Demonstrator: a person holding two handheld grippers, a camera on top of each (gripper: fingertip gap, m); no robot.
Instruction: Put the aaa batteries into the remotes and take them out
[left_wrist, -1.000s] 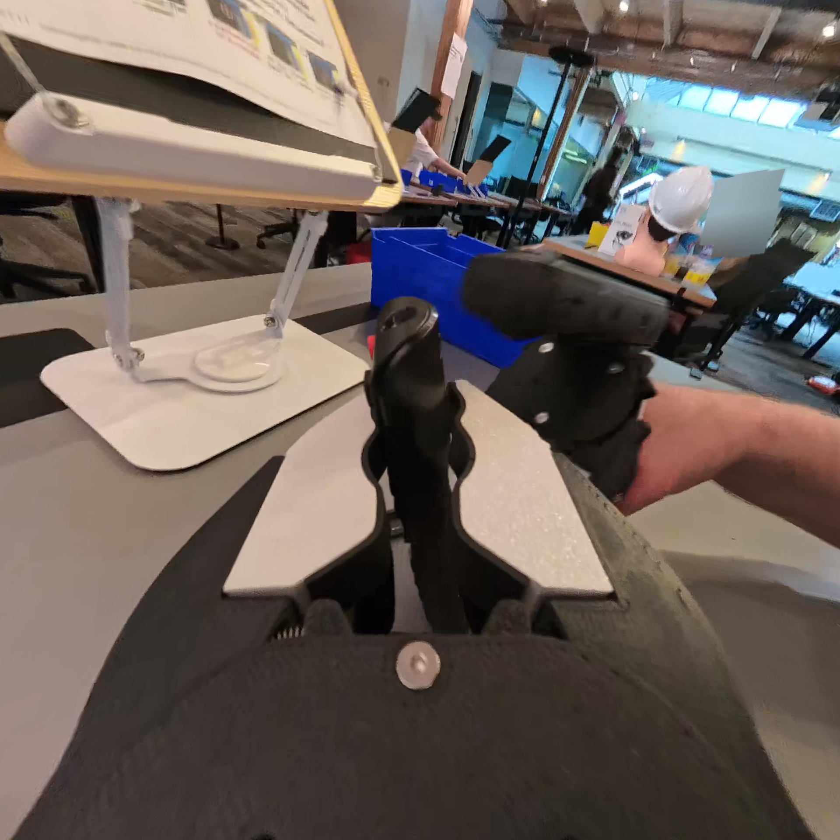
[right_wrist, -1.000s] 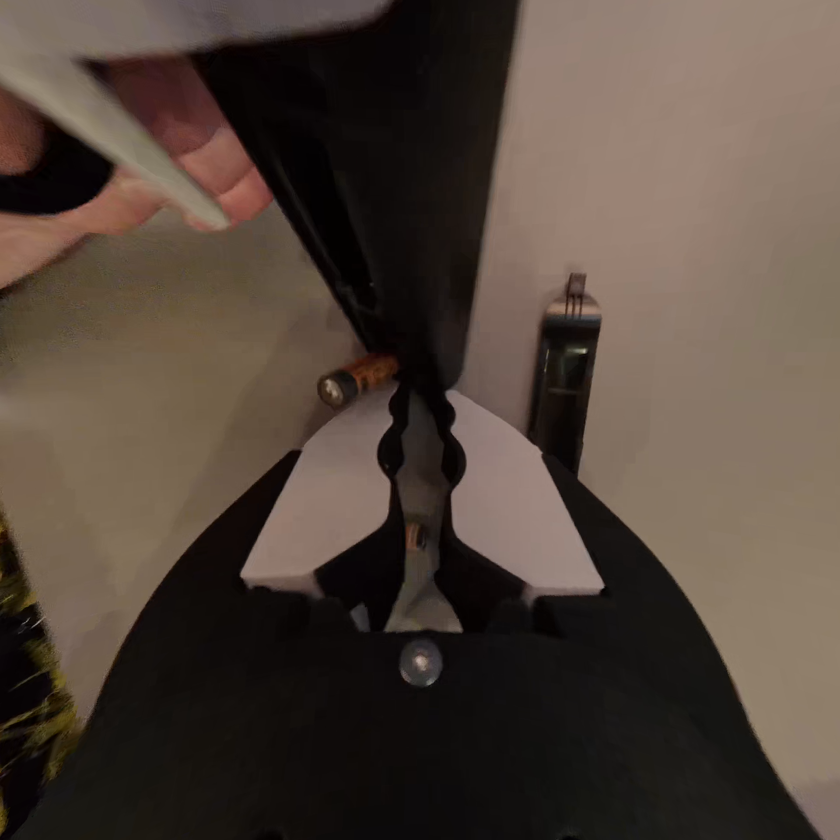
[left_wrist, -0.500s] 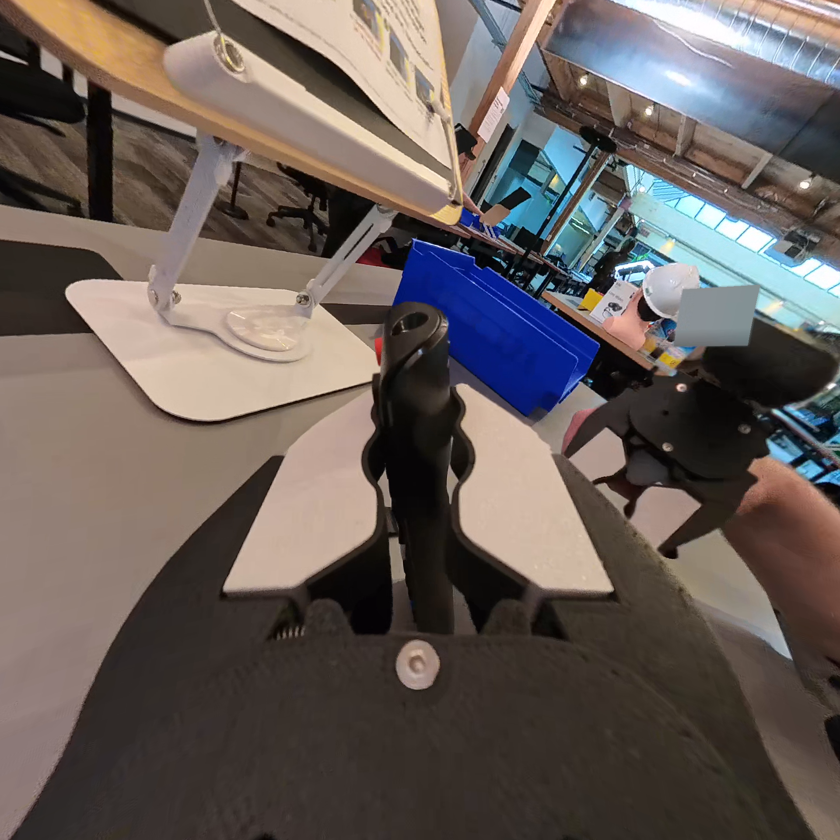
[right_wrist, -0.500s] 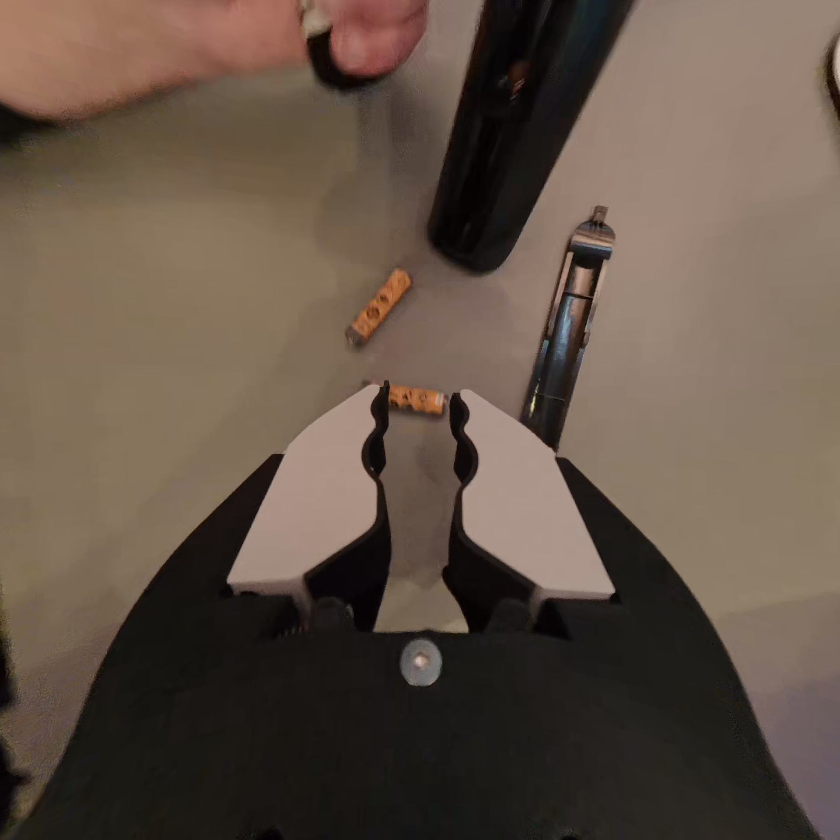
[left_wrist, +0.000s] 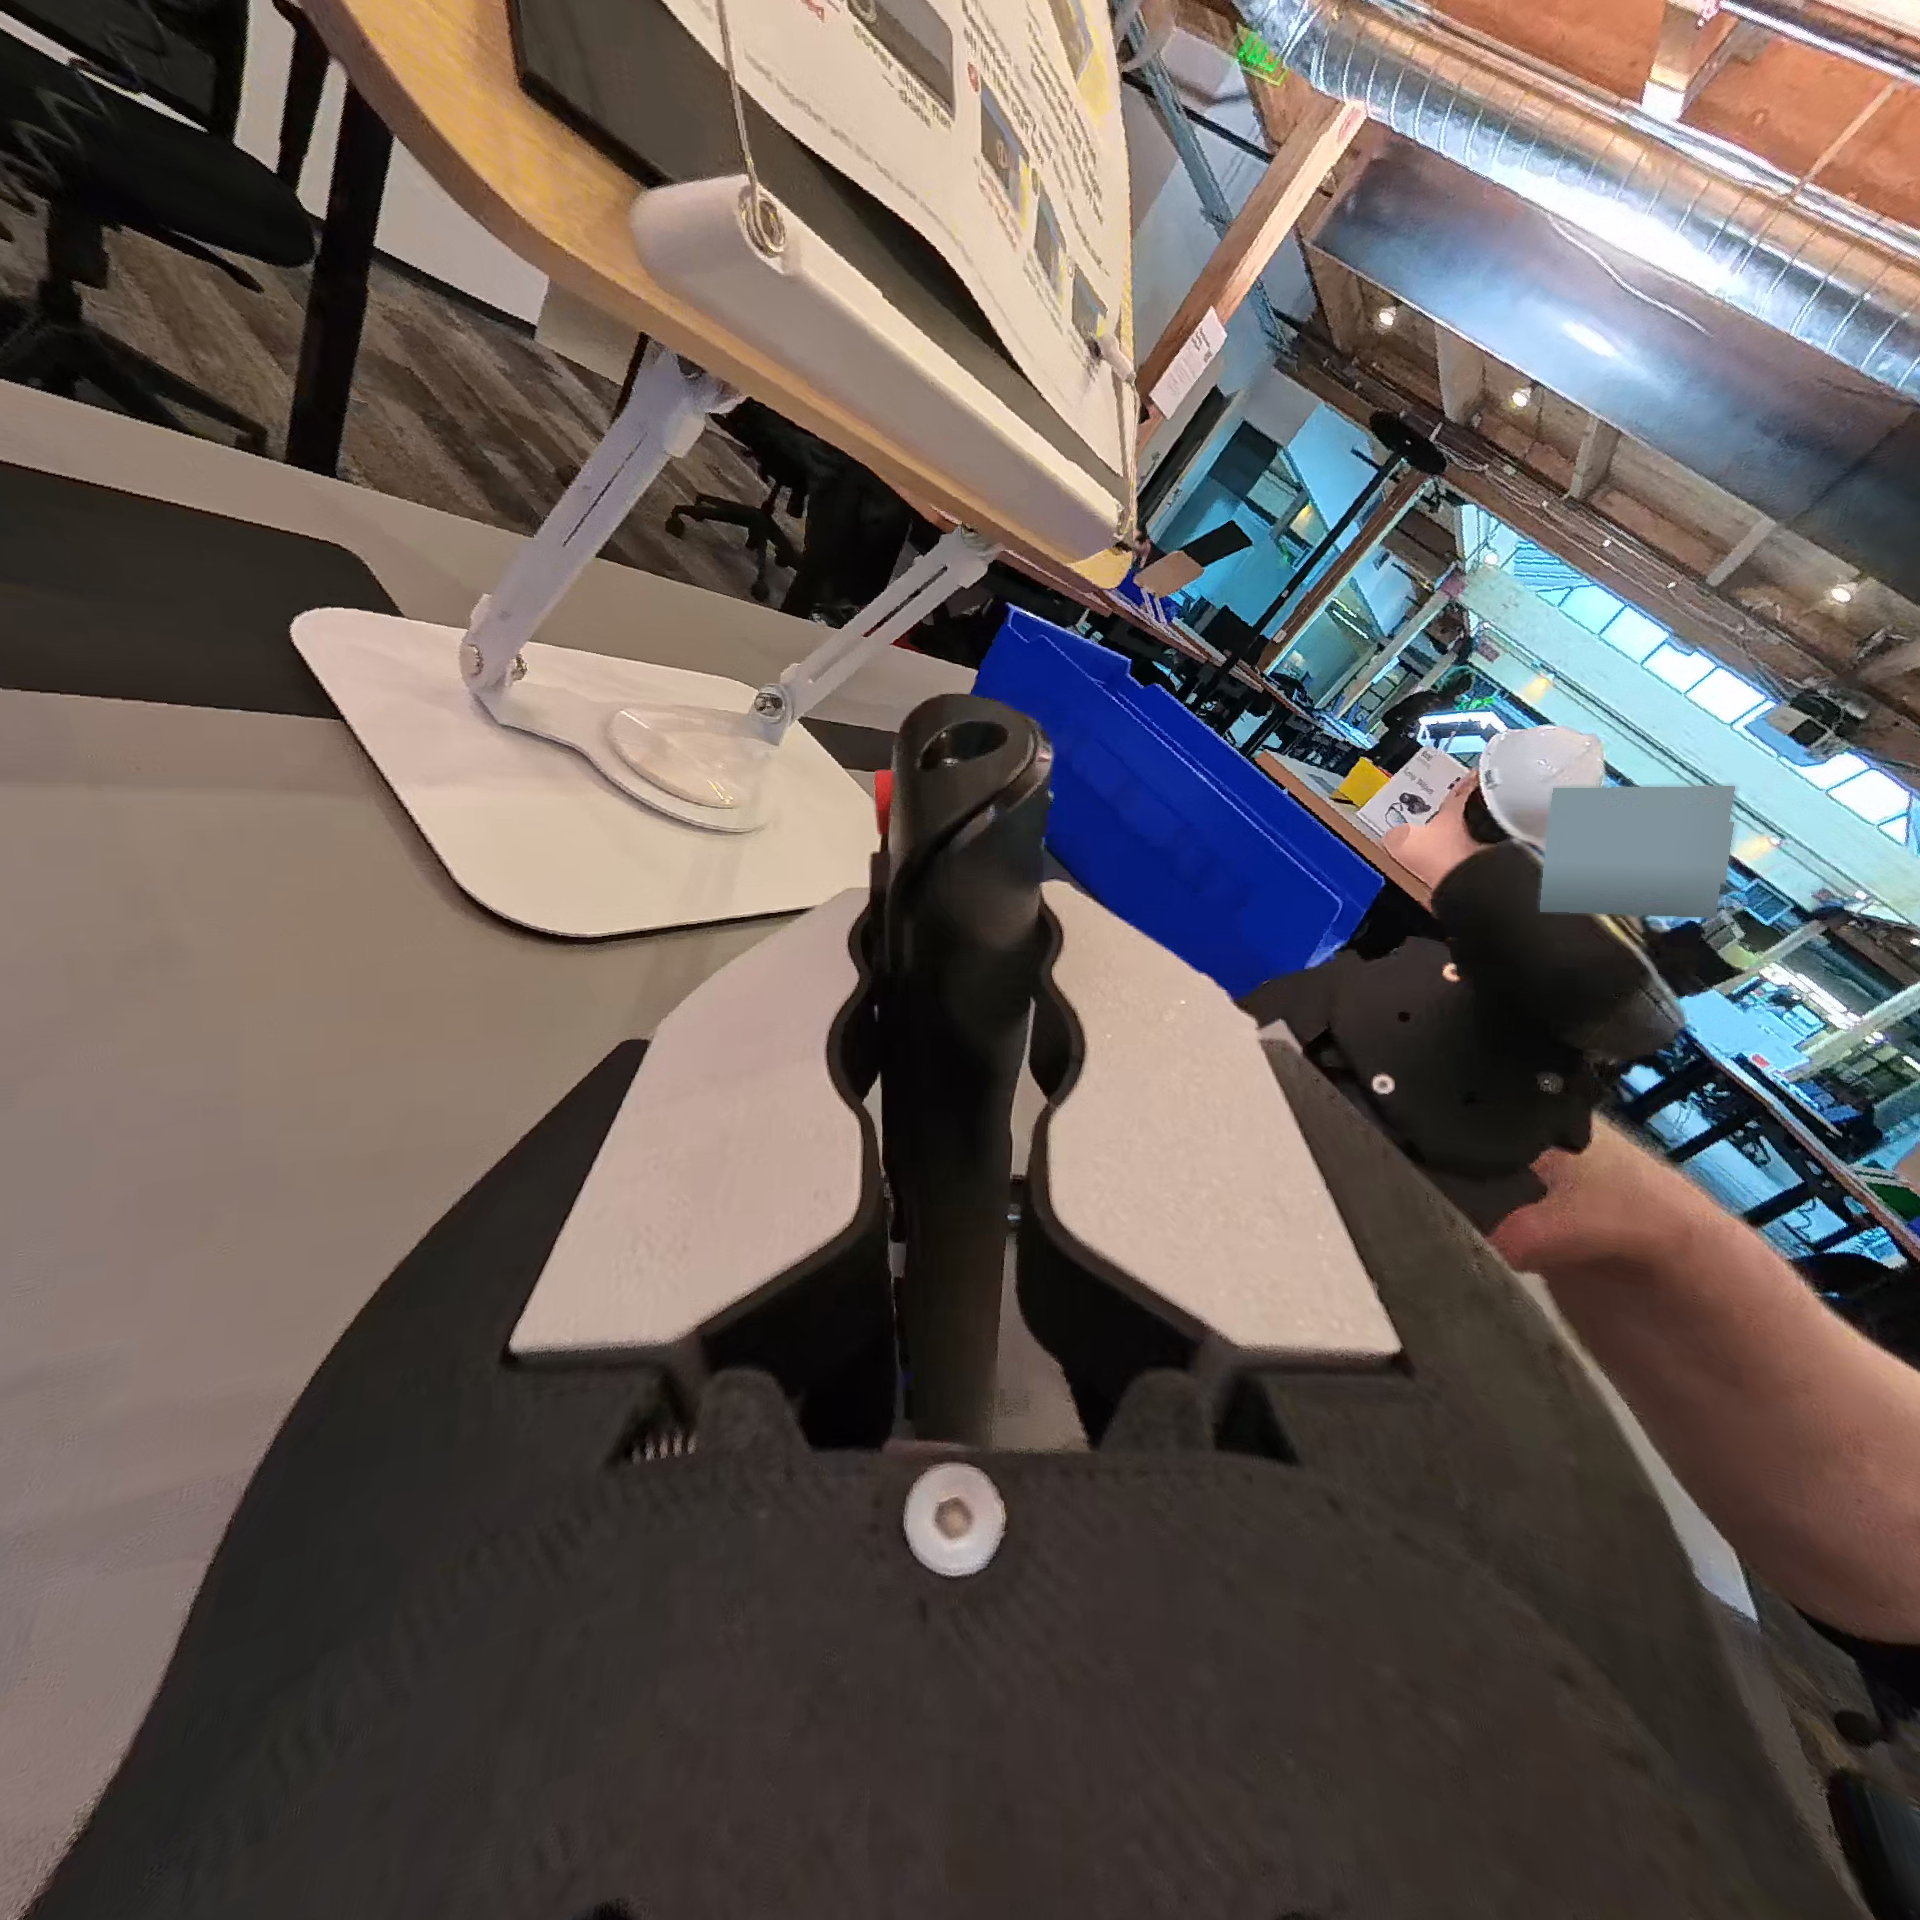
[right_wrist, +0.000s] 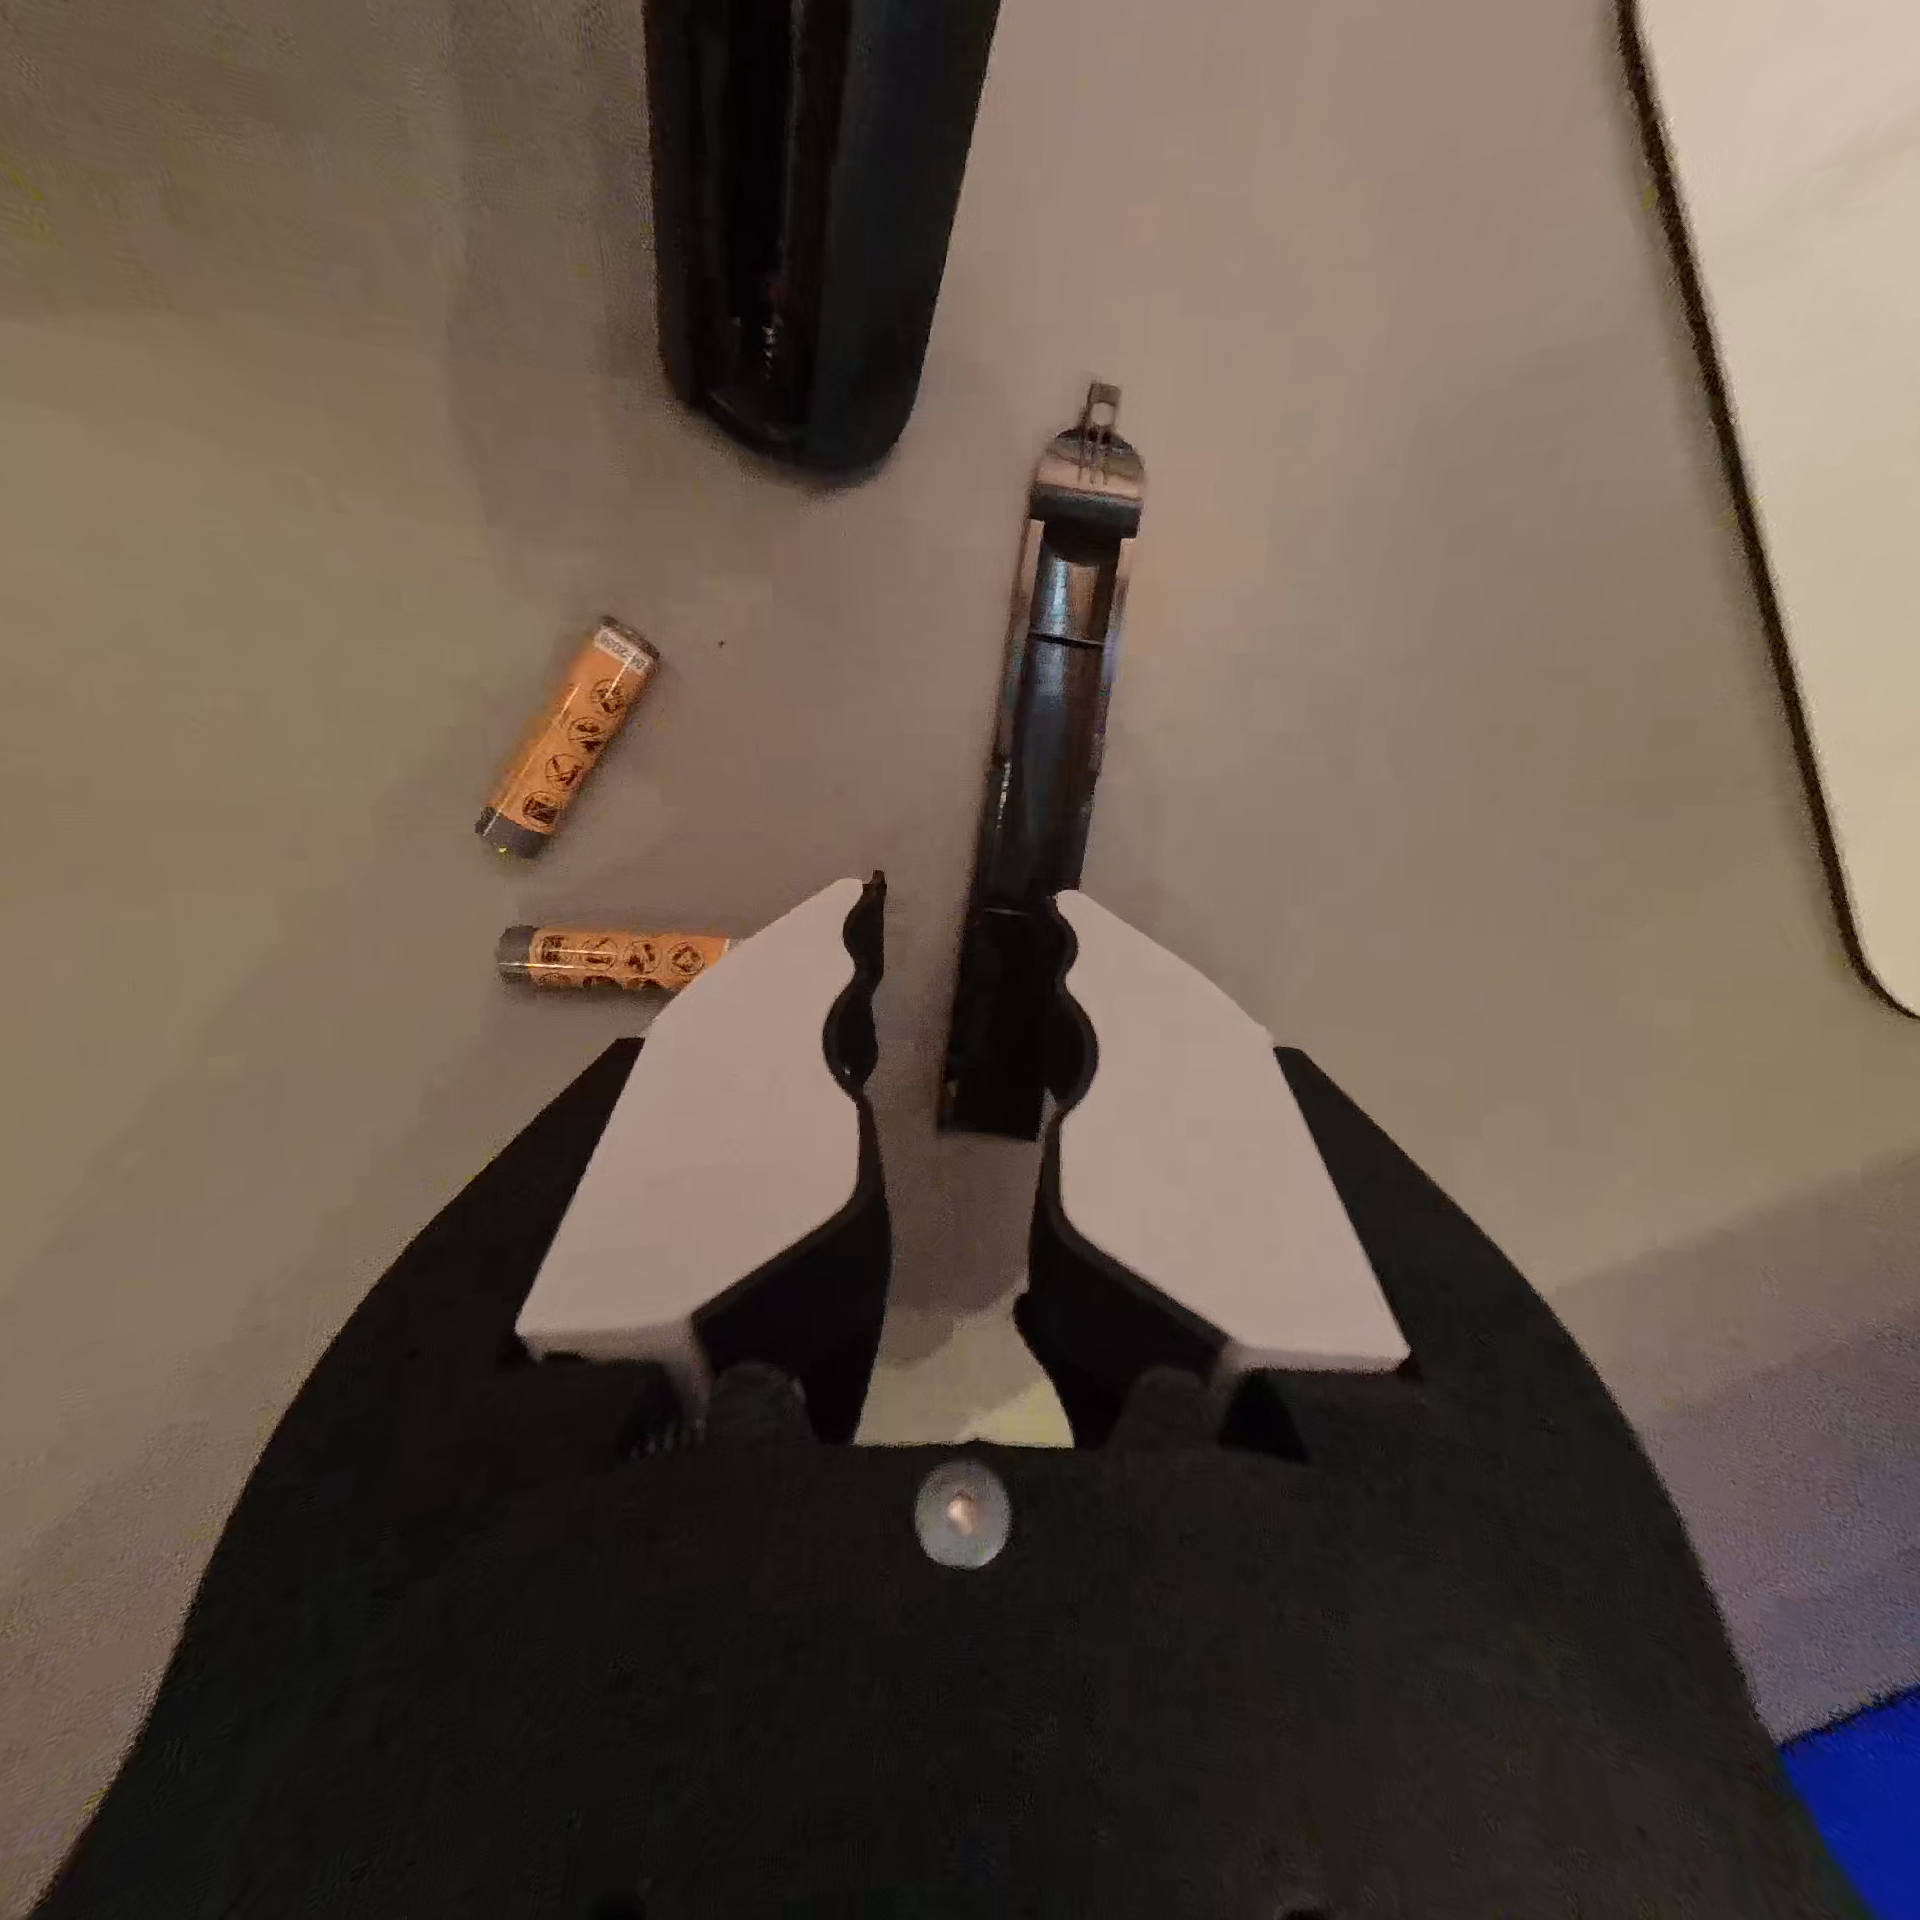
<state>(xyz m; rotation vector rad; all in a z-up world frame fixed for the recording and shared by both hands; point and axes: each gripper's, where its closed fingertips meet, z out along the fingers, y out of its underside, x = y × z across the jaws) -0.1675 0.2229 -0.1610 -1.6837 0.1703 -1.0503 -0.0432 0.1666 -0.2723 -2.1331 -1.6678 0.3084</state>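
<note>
While the left gripper (left_wrist: 951, 997) clenches the black remote (left_wrist: 956, 935) lengthwise, its end aimed at the blue bin (left_wrist: 1164, 831), the right gripper (right_wrist: 966, 956) hangs released. Only its view shows two batteries (right_wrist: 566, 738) left of the battery cover (right_wrist: 1049, 769), whose long axis points away.

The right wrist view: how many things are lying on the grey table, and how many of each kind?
Orange batteries: 2, one slanted and one lying crosswise beside the right gripper
Black remote with its battery bay open: 1
Black battery cover: 1
White stand base, only its edge showing: 1
Total: 5
</note>
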